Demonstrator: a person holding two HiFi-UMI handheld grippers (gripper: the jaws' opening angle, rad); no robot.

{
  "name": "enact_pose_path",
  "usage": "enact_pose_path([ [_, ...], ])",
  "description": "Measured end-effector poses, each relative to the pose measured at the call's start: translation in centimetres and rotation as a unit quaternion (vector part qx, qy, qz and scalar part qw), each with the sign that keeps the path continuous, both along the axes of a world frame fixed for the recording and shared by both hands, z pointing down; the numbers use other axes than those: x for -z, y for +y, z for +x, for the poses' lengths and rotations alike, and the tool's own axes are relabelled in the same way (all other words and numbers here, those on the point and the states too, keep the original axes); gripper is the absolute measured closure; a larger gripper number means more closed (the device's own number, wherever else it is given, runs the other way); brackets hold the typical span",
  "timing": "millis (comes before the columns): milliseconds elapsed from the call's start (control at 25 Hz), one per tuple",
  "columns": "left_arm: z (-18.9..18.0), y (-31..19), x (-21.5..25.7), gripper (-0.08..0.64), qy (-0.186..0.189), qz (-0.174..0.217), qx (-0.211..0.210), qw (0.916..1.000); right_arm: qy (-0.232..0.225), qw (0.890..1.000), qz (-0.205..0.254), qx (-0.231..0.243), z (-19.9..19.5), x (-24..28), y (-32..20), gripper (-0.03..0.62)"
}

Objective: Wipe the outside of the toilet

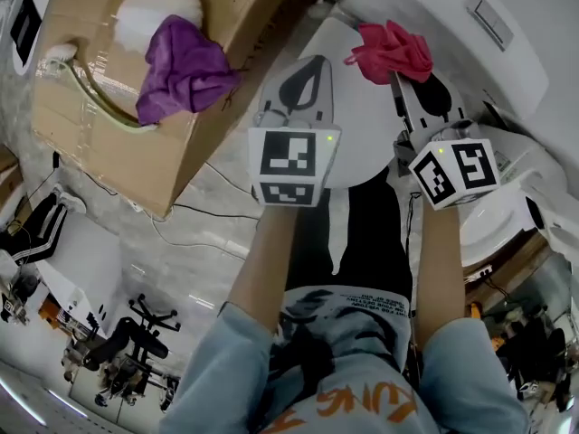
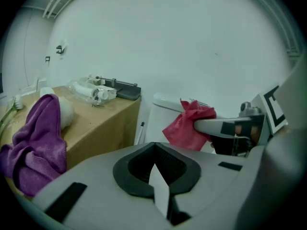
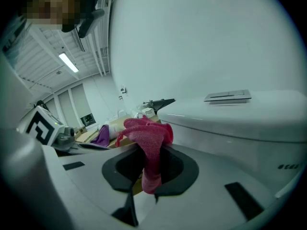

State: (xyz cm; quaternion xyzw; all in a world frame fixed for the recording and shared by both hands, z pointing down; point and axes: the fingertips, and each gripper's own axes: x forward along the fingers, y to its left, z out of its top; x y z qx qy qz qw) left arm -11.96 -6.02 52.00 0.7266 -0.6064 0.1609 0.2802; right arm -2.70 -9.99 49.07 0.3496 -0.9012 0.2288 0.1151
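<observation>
The white toilet's closed lid (image 1: 362, 125) lies below both grippers, and its tank (image 1: 470, 34) stands at the upper right. My right gripper (image 1: 399, 69) is shut on a pink cloth (image 1: 393, 48), which hangs bunched over the rear of the lid near the tank. In the right gripper view the pink cloth (image 3: 146, 140) drapes down between the jaws, with the tank (image 3: 240, 123) just to the right. My left gripper (image 1: 315, 61) hovers over the lid's left side, shut and empty. From the left gripper view, the pink cloth (image 2: 184, 126) shows ahead to the right.
A large cardboard box (image 1: 136, 143) stands left of the toilet, carrying a purple cloth (image 1: 181, 66) and a white fluffy object (image 1: 158, 12). Cables trail across the marble floor (image 1: 194, 215). A white bin or fixture (image 1: 498, 215) sits to the right, by the person's legs.
</observation>
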Motion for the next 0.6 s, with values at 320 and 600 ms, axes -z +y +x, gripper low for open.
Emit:
enact_pose_path([
  [320,-0.8,-2.7,-2.0,0.535,0.01,0.03,-0.027,0.9992,0.001,0.999,0.041,-0.02,-6.5,-1.6,-6.0,0.514],
  [600,-1.3,-4.5,-2.9,0.535,0.006,0.036,-0.03,0.9989,0.014,0.997,0.049,-0.054,-7.2,-2.8,-8.4,0.514],
])
